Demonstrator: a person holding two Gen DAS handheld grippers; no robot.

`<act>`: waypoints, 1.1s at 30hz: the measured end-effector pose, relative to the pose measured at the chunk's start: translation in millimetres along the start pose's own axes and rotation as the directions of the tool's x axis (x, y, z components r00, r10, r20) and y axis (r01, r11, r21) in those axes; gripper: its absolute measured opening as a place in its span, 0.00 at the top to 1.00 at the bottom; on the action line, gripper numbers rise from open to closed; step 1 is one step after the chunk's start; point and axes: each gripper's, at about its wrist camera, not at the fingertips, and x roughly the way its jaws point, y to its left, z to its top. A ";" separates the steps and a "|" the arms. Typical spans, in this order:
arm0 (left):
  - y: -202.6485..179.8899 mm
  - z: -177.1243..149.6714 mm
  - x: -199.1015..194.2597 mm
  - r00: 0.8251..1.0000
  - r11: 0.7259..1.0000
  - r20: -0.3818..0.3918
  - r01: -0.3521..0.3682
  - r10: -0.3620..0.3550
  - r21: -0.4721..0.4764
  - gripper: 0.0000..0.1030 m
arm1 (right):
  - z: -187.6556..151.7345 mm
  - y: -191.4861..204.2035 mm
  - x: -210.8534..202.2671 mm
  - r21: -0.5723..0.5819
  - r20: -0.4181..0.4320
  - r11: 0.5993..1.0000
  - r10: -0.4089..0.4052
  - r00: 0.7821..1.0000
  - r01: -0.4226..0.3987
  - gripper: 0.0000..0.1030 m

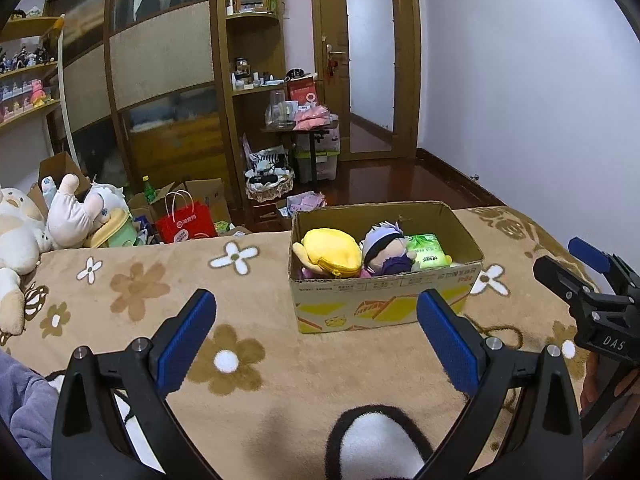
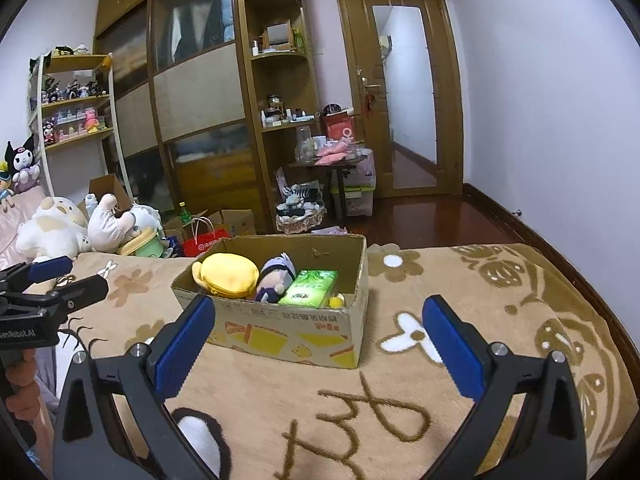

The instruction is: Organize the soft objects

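both hand-held grippers, left (image 1: 316, 312) and right (image 2: 318, 320), gape empty before the cardboard box (image 1: 384, 304).

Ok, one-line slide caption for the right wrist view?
Open right gripper faces a cardboard box holding plush toys on the floral blanket.

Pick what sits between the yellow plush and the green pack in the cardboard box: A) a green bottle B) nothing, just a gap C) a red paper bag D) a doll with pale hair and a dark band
D: in the cardboard box, the doll with pale hair and a dark band sits between the yellow plush and the green pack; the right wrist view shows the same order.
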 end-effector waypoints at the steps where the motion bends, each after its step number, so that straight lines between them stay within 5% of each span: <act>1: -0.1 0.2 -0.3 1.000 1.000 0.003 -0.002 0.002 0.001 0.03 | -1.0 -0.6 0.6 0.002 -0.002 1.000 -0.001 1.000 0.001 0.00; 33: -2.0 1.1 6.8 1.000 1.000 -0.020 -0.015 0.016 0.026 0.03 | -6.8 -2.3 5.4 -0.010 -0.029 1.000 -0.024 0.999 0.024 0.00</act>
